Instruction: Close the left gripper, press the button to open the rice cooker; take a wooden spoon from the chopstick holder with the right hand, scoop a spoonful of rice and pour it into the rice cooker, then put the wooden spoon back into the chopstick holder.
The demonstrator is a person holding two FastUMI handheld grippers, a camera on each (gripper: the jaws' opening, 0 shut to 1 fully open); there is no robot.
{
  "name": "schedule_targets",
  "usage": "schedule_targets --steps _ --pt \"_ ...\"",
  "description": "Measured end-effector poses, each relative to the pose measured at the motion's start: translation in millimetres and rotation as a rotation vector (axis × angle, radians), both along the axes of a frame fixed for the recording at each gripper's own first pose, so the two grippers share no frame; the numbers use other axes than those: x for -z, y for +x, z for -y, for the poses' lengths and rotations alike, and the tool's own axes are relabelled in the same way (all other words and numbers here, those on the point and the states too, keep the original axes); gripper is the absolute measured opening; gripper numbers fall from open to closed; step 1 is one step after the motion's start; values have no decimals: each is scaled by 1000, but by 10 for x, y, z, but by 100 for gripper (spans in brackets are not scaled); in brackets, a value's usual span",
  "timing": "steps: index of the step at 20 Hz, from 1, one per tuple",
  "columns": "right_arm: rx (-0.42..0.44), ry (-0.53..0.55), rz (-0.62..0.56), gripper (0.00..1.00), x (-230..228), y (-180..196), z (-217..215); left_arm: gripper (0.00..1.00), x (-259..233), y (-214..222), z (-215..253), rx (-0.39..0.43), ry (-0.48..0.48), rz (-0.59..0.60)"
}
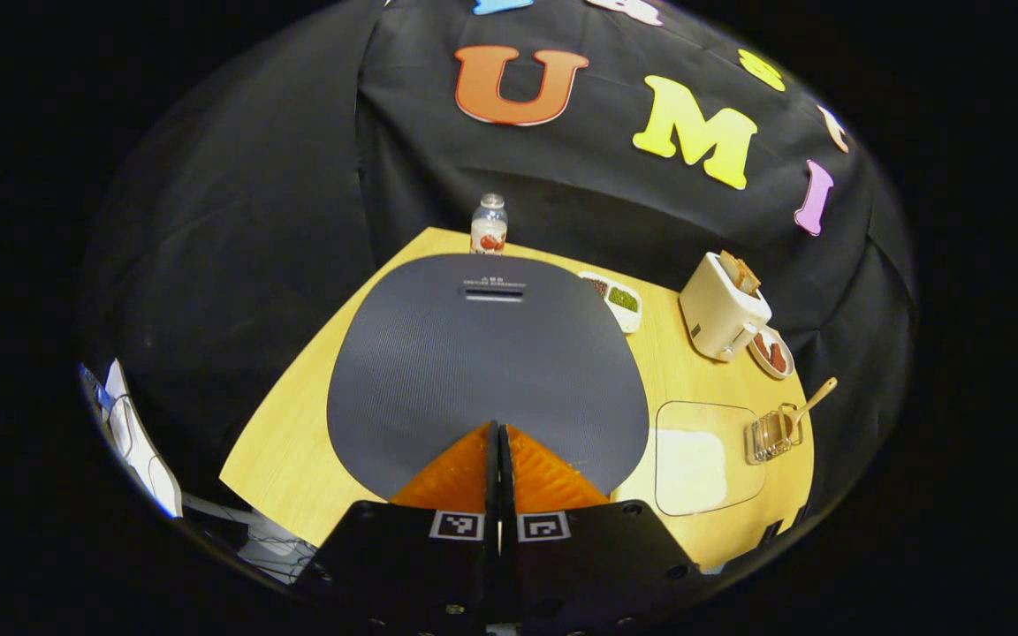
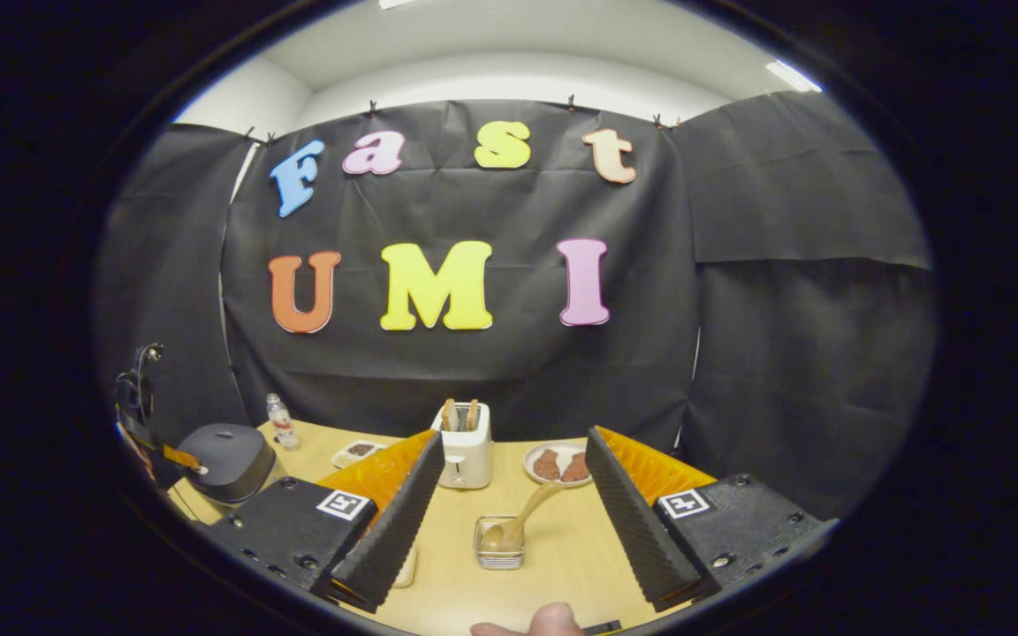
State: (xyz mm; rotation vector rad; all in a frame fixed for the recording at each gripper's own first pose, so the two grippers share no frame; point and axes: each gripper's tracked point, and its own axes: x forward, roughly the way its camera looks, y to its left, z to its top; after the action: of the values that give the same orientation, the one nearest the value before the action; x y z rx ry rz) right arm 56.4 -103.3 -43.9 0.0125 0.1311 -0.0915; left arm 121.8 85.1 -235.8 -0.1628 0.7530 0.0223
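In the left gripper view my left gripper (image 1: pixel 498 430) is shut with nothing in it, hovering just above the near part of the dark grey rice cooker lid (image 1: pixel 474 371). The lid's button slot (image 1: pixel 493 292) lies at its far end. To the right, a wooden spoon (image 1: pixel 811 399) leans in the clear chopstick holder (image 1: pixel 769 436), next to a clear box of white rice (image 1: pixel 693 458). In the right gripper view my right gripper (image 2: pixel 509 521) stands open, with the chopstick holder (image 2: pixel 498 542) and wooden spoon (image 2: pixel 522 517) ahead between its fingers, untouched. The closed rice cooker (image 2: pixel 228 459) sits far left.
On the wooden table (image 1: pixel 297 442) stand a small bottle (image 1: pixel 489 225) behind the cooker, a divided dish (image 1: pixel 620 300), a white toaster (image 1: pixel 721 311) with bread and a plate (image 1: pixel 772 352) of reddish food. A fingertip (image 2: pixel 549 621) shows at the bottom of the right gripper view.
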Motion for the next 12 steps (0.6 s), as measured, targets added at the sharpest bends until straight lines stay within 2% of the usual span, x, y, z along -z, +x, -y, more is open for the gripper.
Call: schedule_targets --steps 5,8,11,12 --pt "6 -14 34 100 -120 -93 72 0 -183 39 -1 -17 12 67" --pt "29 3 35 100 -111 -99 168 1 -665 163 -45 -31 7 184" --pt "43 19 44 100 -146 -88 235 1 -1115 242 80 20 22 296" --pt "47 21 46 100 -154 -79 250 26 -1209 284 48 17 54 324"
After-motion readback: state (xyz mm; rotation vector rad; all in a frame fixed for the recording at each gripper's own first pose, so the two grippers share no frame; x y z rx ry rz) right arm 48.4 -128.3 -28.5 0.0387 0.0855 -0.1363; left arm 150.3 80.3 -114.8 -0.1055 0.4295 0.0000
